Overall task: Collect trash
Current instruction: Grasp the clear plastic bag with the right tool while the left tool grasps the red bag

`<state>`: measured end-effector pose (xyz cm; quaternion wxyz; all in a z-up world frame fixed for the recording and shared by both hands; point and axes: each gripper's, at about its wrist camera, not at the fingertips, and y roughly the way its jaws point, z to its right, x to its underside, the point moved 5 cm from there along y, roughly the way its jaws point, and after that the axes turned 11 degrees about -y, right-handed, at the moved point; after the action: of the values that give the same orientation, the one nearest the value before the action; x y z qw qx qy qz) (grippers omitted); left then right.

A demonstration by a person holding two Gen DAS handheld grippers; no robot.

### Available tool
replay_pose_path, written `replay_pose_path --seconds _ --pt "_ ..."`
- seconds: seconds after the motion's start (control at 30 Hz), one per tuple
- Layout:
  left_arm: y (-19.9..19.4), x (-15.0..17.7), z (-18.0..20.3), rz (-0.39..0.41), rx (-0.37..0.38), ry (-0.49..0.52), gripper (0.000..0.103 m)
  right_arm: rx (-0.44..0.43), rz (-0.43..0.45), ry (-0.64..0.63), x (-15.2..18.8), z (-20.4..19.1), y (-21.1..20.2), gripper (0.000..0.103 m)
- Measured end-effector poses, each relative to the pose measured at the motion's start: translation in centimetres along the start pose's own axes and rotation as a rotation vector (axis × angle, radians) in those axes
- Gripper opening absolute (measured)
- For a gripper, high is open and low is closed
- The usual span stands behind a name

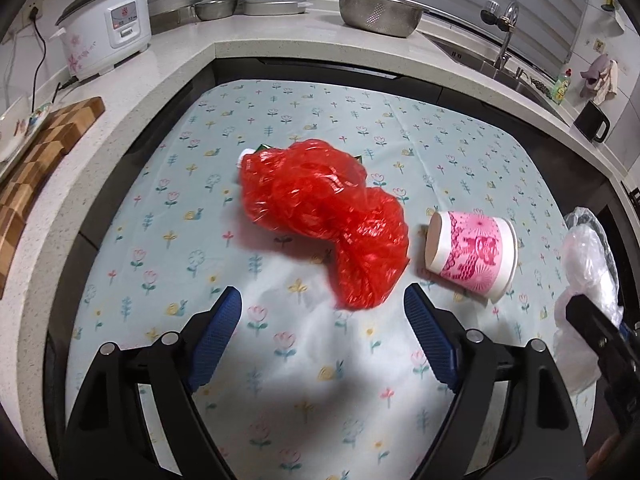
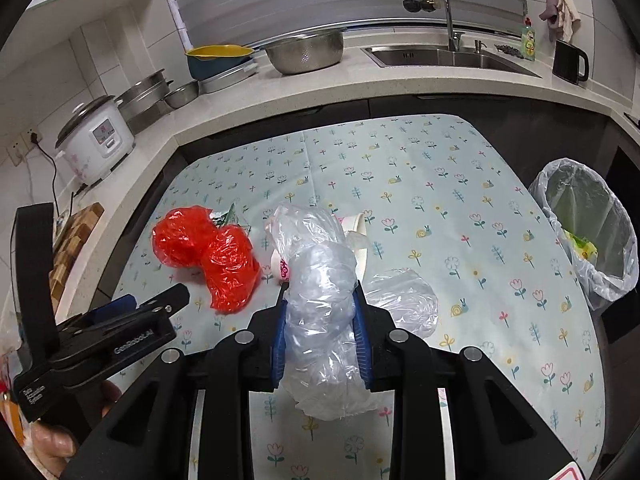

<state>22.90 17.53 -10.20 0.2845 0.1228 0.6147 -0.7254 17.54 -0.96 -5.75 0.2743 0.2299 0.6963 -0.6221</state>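
Red plastic bag (image 1: 324, 224), crumpled, lies mid-frame in my left wrist view on the flowered worktop (image 1: 304, 380); its long axis runs from upper left down to lower right, lower lobe nearest my fingers. Pink-patterned paper cup (image 1: 470, 254) tipped on its side just right of the bag, base toward the left of the frame, rim toward the right, apart from the bag as far as I can tell. My left gripper (image 1: 322, 304) is spread wide, blue pads well apart, grasping nothing; the bag's lower end sits just above the gap between the tips, closer to the right pad. My right gripper (image 2: 320, 292) is clenched on a clear plastic bag (image 2: 320, 308), which bulges upward past the fingertips and hangs below them, long axis roughly vertical in the frame. More clear film (image 2: 404, 300) lies on the worktop right of that gripper. Lined trash bin (image 2: 586, 236) stands at the right edge of the frame, beside the worktop.
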Motion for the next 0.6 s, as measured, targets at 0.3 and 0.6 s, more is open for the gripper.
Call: replay_pose_path --seconds 0.3,0.6 --pt "4.9 -2.3 2.4 -0.045 -0.011 -0.053 0.087 -0.007 -0.019 0.03 -1.4 1.6 3.5 0.027" --pt "8.2 -2.1 3.4 -0.118 0.01 -0.066 0.045 -0.011 -0.036 0.046 -1.6 2.1 5.1 0.027"
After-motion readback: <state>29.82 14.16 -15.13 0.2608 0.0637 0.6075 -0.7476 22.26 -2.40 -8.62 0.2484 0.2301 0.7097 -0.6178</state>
